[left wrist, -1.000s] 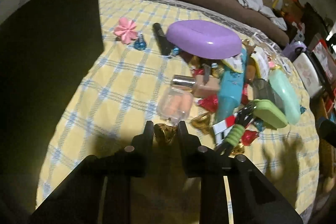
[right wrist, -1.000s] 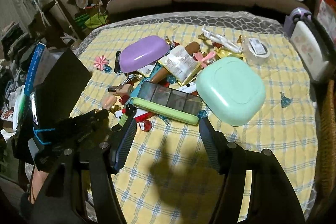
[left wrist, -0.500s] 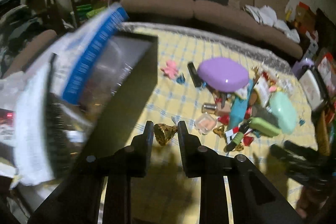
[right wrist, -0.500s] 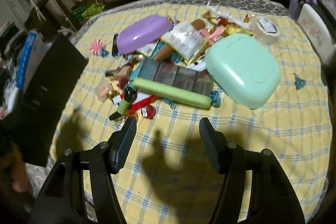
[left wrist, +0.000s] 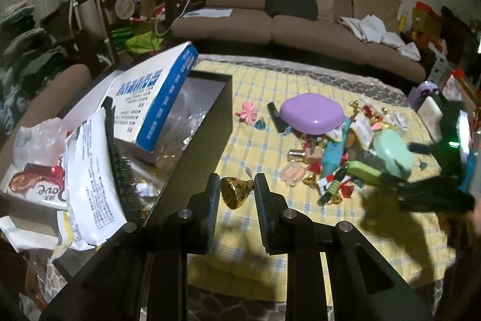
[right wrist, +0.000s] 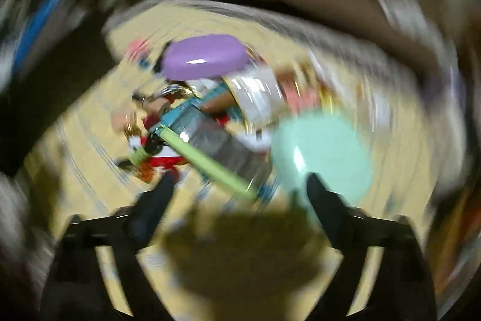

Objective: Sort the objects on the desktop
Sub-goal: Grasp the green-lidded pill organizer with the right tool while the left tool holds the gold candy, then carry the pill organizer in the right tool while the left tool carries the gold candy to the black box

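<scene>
A gold foil-wrapped candy [left wrist: 236,192] is pinched between the pads of the left gripper [left wrist: 235,194], lifted off the yellow checked cloth [left wrist: 255,140] just beside the near wall of the black box [left wrist: 207,137]. The box's contents are half hidden under a blue-and-white carton [left wrist: 156,101] and a white packet [left wrist: 90,185]. The right wrist view is smeared by blur; the right gripper [right wrist: 240,188] is opening, nothing between its jaws, over a green-edged case [right wrist: 210,161] beside the mint case [right wrist: 324,155] and purple case [right wrist: 204,56].

Left gripper [left wrist: 235,193] clamps the gold-foil candy [left wrist: 235,192]; right gripper [right wrist: 240,188], beside it, has jaws opening, nothing between.
</scene>
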### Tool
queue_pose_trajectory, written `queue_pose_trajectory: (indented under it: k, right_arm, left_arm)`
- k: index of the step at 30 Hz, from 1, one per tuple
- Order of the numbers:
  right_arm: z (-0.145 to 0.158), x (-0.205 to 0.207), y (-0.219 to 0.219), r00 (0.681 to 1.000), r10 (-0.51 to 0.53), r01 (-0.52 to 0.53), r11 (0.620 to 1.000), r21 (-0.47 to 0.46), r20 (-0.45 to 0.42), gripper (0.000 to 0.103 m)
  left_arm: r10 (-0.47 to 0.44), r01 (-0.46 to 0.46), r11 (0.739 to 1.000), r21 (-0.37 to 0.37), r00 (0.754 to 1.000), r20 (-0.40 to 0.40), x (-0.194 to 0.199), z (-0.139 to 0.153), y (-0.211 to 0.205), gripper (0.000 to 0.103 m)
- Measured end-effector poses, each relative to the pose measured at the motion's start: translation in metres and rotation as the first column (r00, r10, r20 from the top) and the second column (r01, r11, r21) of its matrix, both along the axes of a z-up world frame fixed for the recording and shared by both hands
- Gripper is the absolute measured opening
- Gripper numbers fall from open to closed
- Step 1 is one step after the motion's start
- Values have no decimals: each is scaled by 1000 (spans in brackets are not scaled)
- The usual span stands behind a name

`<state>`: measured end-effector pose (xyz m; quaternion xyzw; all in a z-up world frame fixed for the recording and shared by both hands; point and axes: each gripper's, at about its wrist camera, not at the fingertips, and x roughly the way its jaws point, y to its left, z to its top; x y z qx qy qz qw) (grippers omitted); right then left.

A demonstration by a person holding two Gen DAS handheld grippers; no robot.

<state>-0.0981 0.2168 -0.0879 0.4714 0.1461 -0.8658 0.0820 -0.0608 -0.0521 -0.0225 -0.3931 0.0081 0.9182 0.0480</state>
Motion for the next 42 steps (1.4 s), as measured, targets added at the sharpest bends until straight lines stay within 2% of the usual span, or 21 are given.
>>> queue_pose_trajectory:
  k: [3,8,9,11,13,15,17,20,24,29,32,35,39,42]
  right_arm:
    - [-7,-28,-6,993,85,-91,994,68,86,95]
    - [-26,-56,-15,968,179,-195,978,77,173,93]
    - [-32,-57,-14,961,198,-217,973,82,192,88]
    - [-41,-54,-20,947,235,-263,959,107,219,57]
    - [-51,-45,-24,927,269,-305,946,107,263,47]
    - [-52,-38,-23,915,283,-307,951,41,287,46]
    - [-47,-33,-18,917,284,-284,958,-42,279,45]
    - [-31,-21,-10,943,250,-233,967,-100,219,44]
    - [14,-7,-2,978,183,-162,971,-176,105,44]
    - [71,10,-5,991,135,-129,965,-230,13,44]
    - [101,16,-10,993,106,-114,959,-260,-46,44]
    - [139,26,-20,990,67,-105,936,-336,-122,44]
    - [183,44,-36,969,-6,-81,935,-345,-245,44]
    - [215,54,-50,953,-59,-55,931,-361,-298,44]
  left_arm:
    - [-5,5,1000,5,1000,-21,2,5,-1,23]
    - [11,-11,1000,11,999,-47,6,13,-9,23]
    - [16,-16,1000,2,998,-55,6,15,-11,23]
    - [24,-25,1000,-4,998,-63,6,16,-14,23]
    - [33,-32,999,9,997,-69,6,18,-18,23]
    - [40,-39,999,14,996,-78,7,21,-21,23]
    - [44,-43,999,13,995,-86,7,23,-22,23]
    - [50,-51,999,-5,994,-98,9,25,-22,23]
    - [62,-63,998,-11,993,-101,9,26,-25,23]
    - [76,-77,997,-6,990,-115,10,30,-30,23]
    - [84,-85,996,0,989,-123,12,32,-33,23]
    - [93,-94,996,-1,986,-138,14,36,-39,23]
    - [114,-131,989,-73,974,-194,18,47,-59,23]
    - [175,-194,979,-66,958,-225,24,54,-81,23]
